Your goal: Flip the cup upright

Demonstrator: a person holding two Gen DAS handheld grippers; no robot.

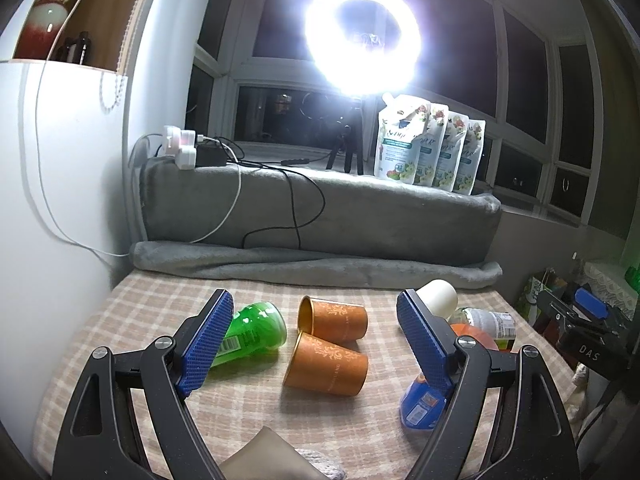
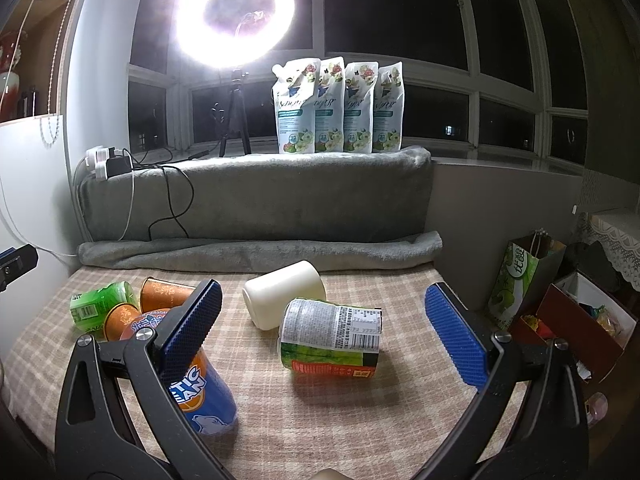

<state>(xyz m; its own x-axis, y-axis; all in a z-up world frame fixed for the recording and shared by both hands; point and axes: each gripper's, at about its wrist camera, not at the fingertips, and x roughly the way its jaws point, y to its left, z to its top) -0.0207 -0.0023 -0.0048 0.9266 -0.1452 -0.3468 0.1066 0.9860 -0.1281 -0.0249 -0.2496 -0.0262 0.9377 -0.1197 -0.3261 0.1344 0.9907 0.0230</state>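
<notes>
Left tongs (image 1: 314,312) hung over the worktop (image 1: 256,408), jaws spread wide and gripping nothing, aimed at the two orange paper cups. Right tongs (image 2: 322,308) likewise spread and empty, pointed toward the back of the checked cloth.

Near orange cup (image 1: 326,364) lay on its side, mouth toward the left; far orange cup (image 1: 333,317) lay on its side just behind it, gold lining showing at the mouth, the two touching or nearly so. I saw nothing inside either. From the right wrist view both showed only partly, behind the left finger.

White cup (image 2: 285,294) lay on its side near the rolled grey blanket (image 2: 260,252); its interior was turned away from me. Just in front of it lay a labelled green-and-red can (image 2: 332,338), barcode up; I could not tell if they touched. A green bottle (image 1: 252,330) lay on its side left of the orange cups, partly hidden by the left finger. A blue-and-orange can (image 2: 202,392) lay behind the right tongs' left finger, lettering cut off.

Four detergent pouches (image 2: 338,106) stood on the sill beside the glaring ring light (image 2: 232,16).
</notes>
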